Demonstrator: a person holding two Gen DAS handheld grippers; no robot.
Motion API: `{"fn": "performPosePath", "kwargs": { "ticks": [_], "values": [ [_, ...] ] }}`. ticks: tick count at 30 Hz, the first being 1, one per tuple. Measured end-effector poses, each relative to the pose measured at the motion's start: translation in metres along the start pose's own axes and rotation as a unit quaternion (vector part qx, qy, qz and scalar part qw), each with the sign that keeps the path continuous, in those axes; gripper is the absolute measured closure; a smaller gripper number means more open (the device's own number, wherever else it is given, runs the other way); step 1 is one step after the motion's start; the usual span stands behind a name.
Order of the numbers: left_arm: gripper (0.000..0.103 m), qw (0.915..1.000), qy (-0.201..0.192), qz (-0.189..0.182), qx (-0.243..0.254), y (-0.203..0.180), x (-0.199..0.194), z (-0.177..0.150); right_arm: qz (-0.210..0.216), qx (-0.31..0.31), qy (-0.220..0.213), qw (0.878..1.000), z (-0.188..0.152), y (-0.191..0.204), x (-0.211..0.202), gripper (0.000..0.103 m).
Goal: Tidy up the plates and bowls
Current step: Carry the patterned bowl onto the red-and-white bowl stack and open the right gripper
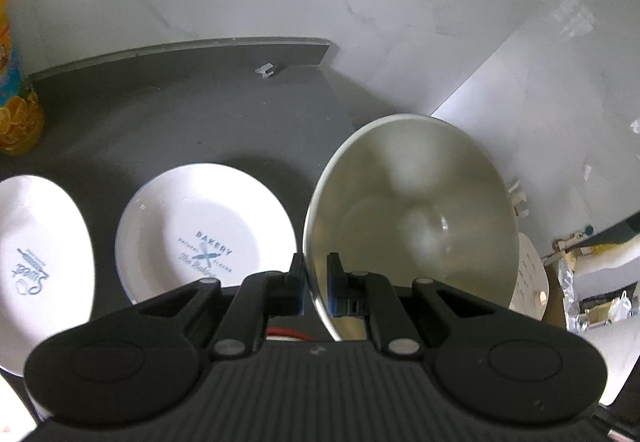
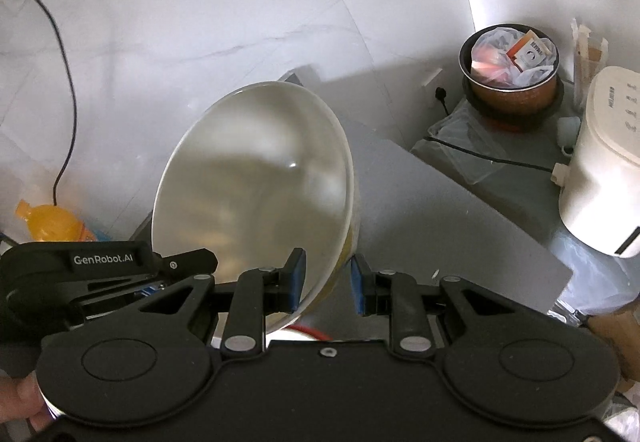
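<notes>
Left gripper (image 1: pixel 315 274): jaws clamped on rim of white bowl (image 1: pixel 408 209), held tilted above grey surface (image 1: pixel 200 121). Right gripper (image 2: pixel 328 280): jaws apart, straddling the opposite rim. Two plates (image 1: pixel 208 230) lie below.

The bowl (image 1: pixel 408 209) is cream-white inside with a glossy sheen, and its outer wall shows a yellowish tint in the right wrist view. Both plates are white: the middle plate (image 1: pixel 204 230) carries a blue-grey "BAKERY" print with crossed utensils, and the left plate (image 1: pixel 36 262) carries blue-grey script lettering. The worktop (image 1: pixel 192 121) is dark grey. The left tool (image 1: pixel 314 282) and the right tool (image 2: pixel 326 282) are black with blue pads. At far left, the bottle (image 1: pixel 16 97) is orange. The walls are white marble with faint grey veins.
</notes>
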State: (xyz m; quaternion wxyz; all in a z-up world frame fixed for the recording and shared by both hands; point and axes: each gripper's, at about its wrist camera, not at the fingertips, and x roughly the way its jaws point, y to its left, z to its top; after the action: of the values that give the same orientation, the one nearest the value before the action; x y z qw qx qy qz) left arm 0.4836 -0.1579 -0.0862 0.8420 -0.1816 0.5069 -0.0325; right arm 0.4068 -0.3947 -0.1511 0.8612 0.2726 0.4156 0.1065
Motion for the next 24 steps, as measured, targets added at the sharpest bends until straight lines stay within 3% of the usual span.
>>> {"fn": "performPosePath", "kwargs": {
  "ticks": [10,24],
  "values": [
    [0.094,0.9998,0.005,-0.016,0.011,0.017,-0.025,-0.023,-0.012,-0.005,-0.007,1.000,-0.034,0.014,-0.024,0.079],
    [0.094,0.9990,0.030,-0.022,0.026,0.039,-0.029,-0.069,-0.037,-0.004,0.005,0.999,-0.091,0.022,-0.039,0.079]
  ]
}}
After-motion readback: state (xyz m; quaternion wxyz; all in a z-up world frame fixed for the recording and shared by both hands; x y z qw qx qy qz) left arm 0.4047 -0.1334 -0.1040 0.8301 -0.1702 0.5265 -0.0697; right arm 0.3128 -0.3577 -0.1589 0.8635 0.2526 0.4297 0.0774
